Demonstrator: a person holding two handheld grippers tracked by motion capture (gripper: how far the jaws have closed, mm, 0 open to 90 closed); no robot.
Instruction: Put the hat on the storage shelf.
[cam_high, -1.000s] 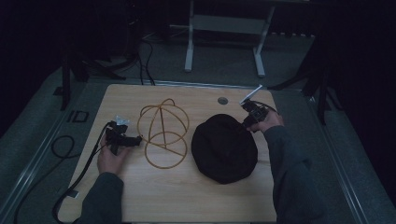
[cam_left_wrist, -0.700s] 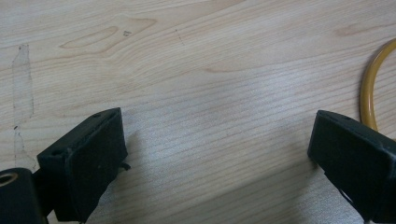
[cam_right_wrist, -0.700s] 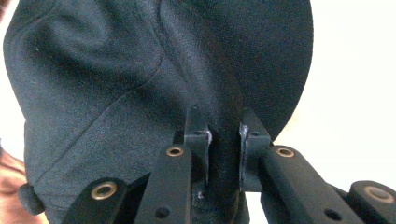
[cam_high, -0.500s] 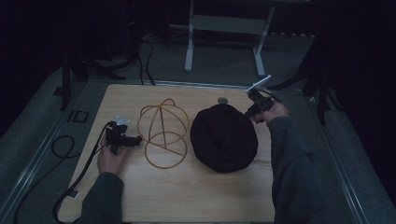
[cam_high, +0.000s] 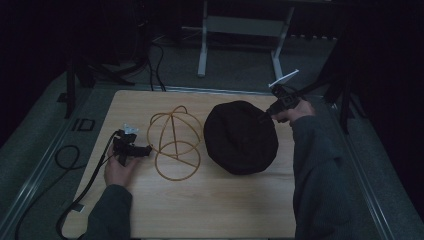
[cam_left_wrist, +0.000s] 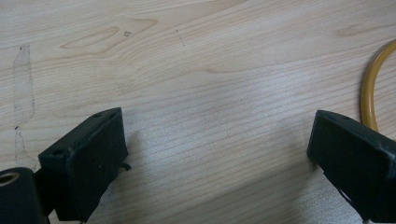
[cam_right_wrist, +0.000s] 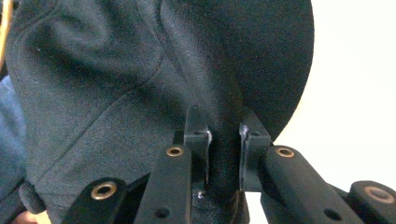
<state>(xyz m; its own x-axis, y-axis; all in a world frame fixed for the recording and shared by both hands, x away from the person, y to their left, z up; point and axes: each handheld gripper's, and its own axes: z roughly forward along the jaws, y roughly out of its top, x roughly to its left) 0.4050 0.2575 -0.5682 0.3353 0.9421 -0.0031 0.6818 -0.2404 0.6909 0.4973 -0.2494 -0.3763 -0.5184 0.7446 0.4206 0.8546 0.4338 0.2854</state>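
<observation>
High view is dim, so the right gripper (cam_high: 266, 115) reads as a dark shape at the far right of the wooden table (cam_high: 220, 200), its tips lost against the black hat (cam_high: 241, 137). The right gripper view settles it: both jaws are pinched narrow on a fold of the hat's edge, the cloth squeezed up between the pads (cam_right_wrist: 200, 135). The fabric is a matte, finely woven black with stitched seams curving across it; the hat's left part and crown run out of that frame. In the high view the hat sits as a rounded dark mound on the right half of the table, with the gripper at its far right rim.

Left of it stands a wire frame (cam_high: 175, 142), thin and yellow-gold, hoops crossing into a dome over a ring base. The left gripper (cam_high: 145, 150) lies low on the table just beside that base, near the left edge, the hand (cam_high: 119, 167) behind it. In the left gripper view its jaws stand wide apart over bare pale woodgrain, and a short arc of the yellow ring is cut off at the right edge beside one jaw.
</observation>
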